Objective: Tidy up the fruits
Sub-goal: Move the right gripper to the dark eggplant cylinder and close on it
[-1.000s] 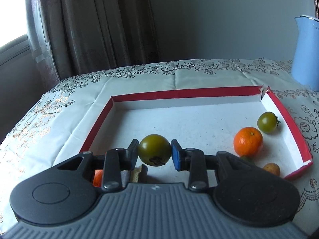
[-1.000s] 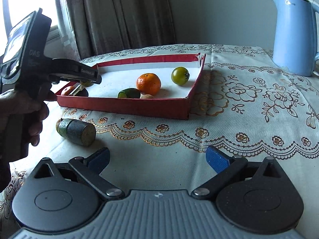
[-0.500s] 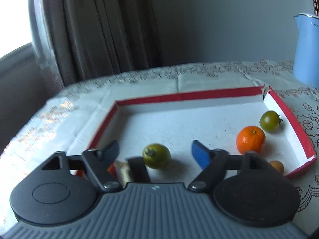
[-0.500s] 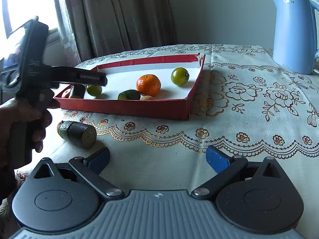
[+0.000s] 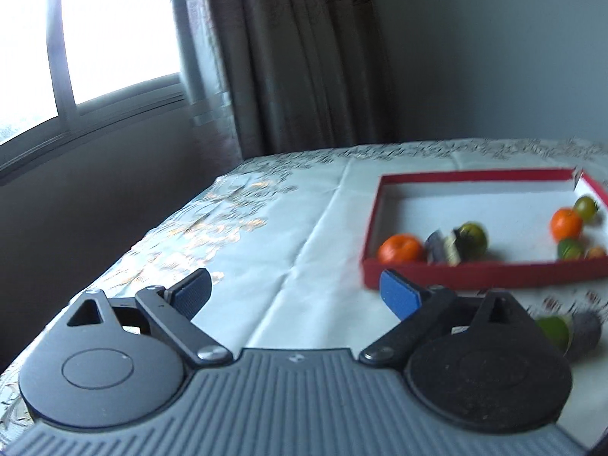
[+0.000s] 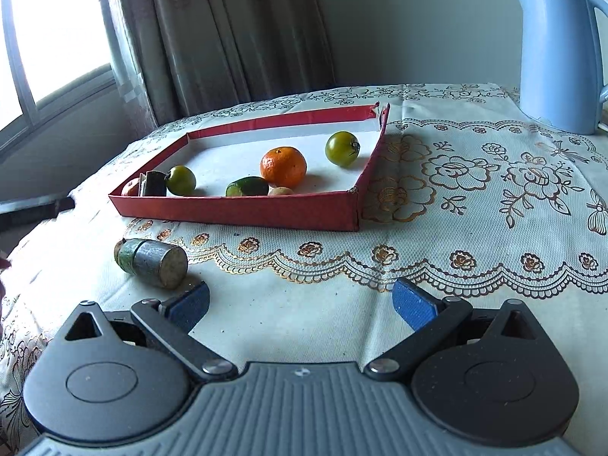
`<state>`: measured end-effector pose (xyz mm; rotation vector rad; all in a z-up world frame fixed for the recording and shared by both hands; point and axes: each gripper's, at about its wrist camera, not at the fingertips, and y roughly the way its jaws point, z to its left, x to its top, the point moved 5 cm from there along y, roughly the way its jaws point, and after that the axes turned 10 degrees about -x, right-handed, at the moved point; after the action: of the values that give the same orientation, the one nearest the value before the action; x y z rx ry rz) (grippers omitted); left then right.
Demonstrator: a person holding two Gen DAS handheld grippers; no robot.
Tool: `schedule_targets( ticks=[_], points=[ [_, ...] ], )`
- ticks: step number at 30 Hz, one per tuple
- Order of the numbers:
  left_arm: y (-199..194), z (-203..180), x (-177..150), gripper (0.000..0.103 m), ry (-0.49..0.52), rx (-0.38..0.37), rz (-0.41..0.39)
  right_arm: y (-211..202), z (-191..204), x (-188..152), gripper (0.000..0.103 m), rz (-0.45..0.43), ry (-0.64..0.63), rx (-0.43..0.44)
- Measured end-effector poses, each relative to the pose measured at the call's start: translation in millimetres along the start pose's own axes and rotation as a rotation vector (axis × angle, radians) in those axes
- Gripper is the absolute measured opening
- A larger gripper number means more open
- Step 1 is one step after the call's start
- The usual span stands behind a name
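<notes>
Right wrist view puts your right gripper (image 6: 300, 302) low over the tablecloth (image 6: 475, 197), its blue pads spread wide with nothing between them. Ahead sits the red tray (image 6: 243, 211), holding a green tomato (image 6: 181, 180) near its left end beside a dark block (image 6: 155, 183), an orange (image 6: 283, 166) in the middle, a lime (image 6: 247, 187) and a small brown fruit (image 6: 280, 191) by the front wall, and another green tomato (image 6: 342, 148) toward the far right corner. Outside the tray, a grey cylinder (image 6: 159, 263) lies on its side on the cloth, just beyond your left pad. A blue kettle (image 6: 558, 57) stands at the far right. Your left gripper (image 5: 294, 292) is also released and empty, hanging over bare cloth with the tray off to its right; that picture is blurred.
</notes>
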<state>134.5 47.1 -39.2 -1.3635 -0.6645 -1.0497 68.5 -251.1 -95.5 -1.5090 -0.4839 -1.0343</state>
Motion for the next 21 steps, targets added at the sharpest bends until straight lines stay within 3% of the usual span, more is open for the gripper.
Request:
schedule_targets(
  ticks=[4, 9, 16, 21],
  points=[
    [-4.7, 11.8, -17.6, 0.097, -0.032, -0.009, 0.013, -4.8, 0.4, 0.8, 0.103, -0.028, 0.009, 0.012],
    [4.1, 6.5, -34.9, 0.099, -0.002, -0.009, 0.045, -9.4, 18.1, 5.0, 0.103, -0.042, -0.024, 0.035],
    [5.2, 1.0, -38.2, 0.102, 0.011, -0.041, 0.060, -5.4, 61.8, 21.4, 0.103, -0.050, -0.068, 0.097],
    [5.8, 8.2, -39.5, 0.102, -0.037, -0.062, 0.066, 6.2, 84.8, 24.0, 0.103, -0.049, -0.082, 0.077]
  ],
)
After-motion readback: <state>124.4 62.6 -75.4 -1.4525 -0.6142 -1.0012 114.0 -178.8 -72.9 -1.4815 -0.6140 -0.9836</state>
